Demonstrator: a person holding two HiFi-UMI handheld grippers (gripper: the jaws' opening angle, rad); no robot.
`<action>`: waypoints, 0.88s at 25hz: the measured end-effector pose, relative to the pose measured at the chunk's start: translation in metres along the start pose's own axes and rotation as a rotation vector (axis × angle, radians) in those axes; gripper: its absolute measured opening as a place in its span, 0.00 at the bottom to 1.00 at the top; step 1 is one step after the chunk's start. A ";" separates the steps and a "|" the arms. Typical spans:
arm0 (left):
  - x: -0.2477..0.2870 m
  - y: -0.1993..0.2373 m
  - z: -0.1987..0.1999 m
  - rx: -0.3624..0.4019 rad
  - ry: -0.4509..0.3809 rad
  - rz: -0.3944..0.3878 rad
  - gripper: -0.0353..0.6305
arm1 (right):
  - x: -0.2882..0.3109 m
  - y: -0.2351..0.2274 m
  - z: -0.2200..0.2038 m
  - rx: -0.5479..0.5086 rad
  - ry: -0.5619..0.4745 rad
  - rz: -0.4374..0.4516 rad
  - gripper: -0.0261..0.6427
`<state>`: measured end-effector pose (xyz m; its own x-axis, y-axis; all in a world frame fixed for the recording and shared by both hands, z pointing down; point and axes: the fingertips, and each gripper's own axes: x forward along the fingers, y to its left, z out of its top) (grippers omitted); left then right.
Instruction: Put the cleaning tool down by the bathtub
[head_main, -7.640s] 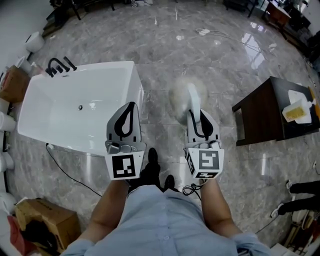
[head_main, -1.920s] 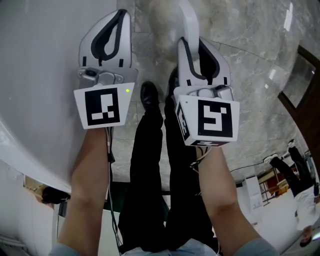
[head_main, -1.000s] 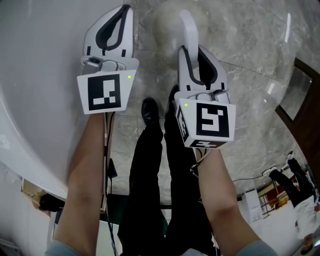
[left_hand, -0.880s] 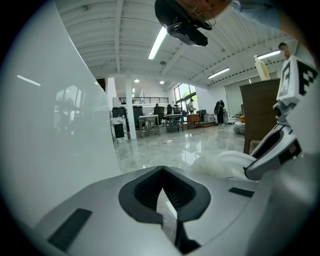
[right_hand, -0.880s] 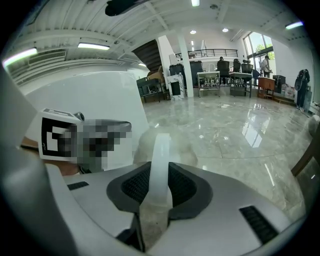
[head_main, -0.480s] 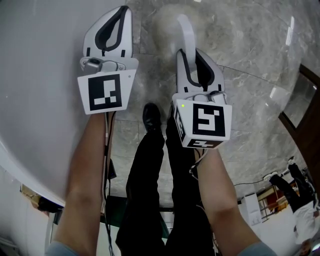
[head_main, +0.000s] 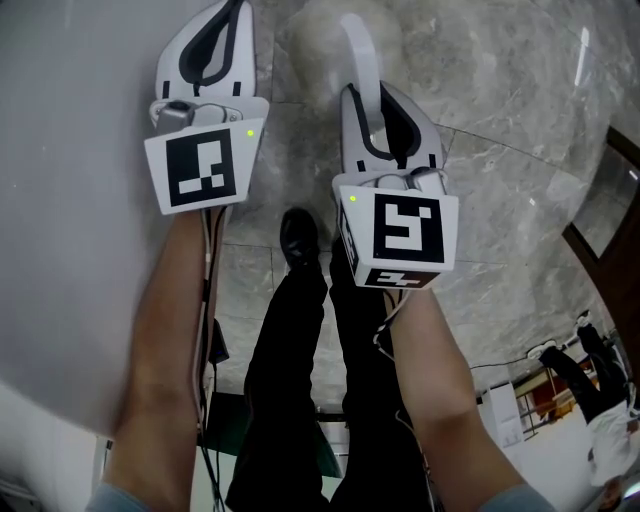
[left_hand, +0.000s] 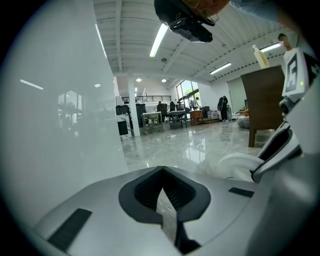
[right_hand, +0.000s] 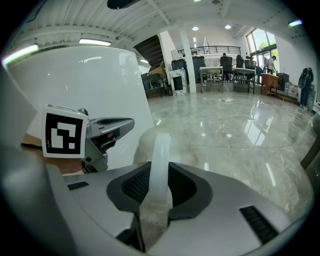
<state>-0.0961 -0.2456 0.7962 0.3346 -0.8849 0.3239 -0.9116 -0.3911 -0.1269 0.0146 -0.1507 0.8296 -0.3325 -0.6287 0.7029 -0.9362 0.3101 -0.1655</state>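
The cleaning tool has a curved white handle (head_main: 358, 55) and a fluffy pale head (head_main: 318, 32) that hangs low over the marble floor beside the white bathtub (head_main: 70, 150). My right gripper (head_main: 370, 92) is shut on the handle (right_hand: 160, 160), and the fluffy head (right_hand: 141, 145) shows just past the jaws. My left gripper (head_main: 234, 10) is level with it, close against the tub's outer wall (left_hand: 60, 110), shut with nothing between its jaws (left_hand: 162, 169). In the left gripper view, the tool (left_hand: 232, 164) lies to the right.
The person's legs and black shoes (head_main: 297, 230) stand between the two arms. A dark wooden table (head_main: 612, 205) stands to the right with a bottle (left_hand: 260, 56) on it. Glossy marble floor (head_main: 500, 120) stretches ahead. Desks and people are far off.
Both grippers have sunk toward the floor beside the tub, side by side. The right one still grips the tool's handle, and the left stays shut.
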 end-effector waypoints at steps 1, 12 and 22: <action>-0.001 -0.001 -0.005 0.000 0.003 0.001 0.08 | 0.002 0.000 -0.002 -0.002 -0.001 0.000 0.19; 0.000 -0.004 -0.026 0.005 0.006 0.009 0.08 | 0.021 0.000 -0.016 -0.002 0.002 0.000 0.19; 0.002 -0.005 -0.046 -0.015 0.024 0.015 0.08 | 0.042 0.002 -0.040 -0.023 0.034 0.011 0.19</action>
<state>-0.1017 -0.2339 0.8407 0.3153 -0.8843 0.3444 -0.9199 -0.3740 -0.1182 0.0030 -0.1474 0.8864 -0.3384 -0.6007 0.7243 -0.9295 0.3332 -0.1579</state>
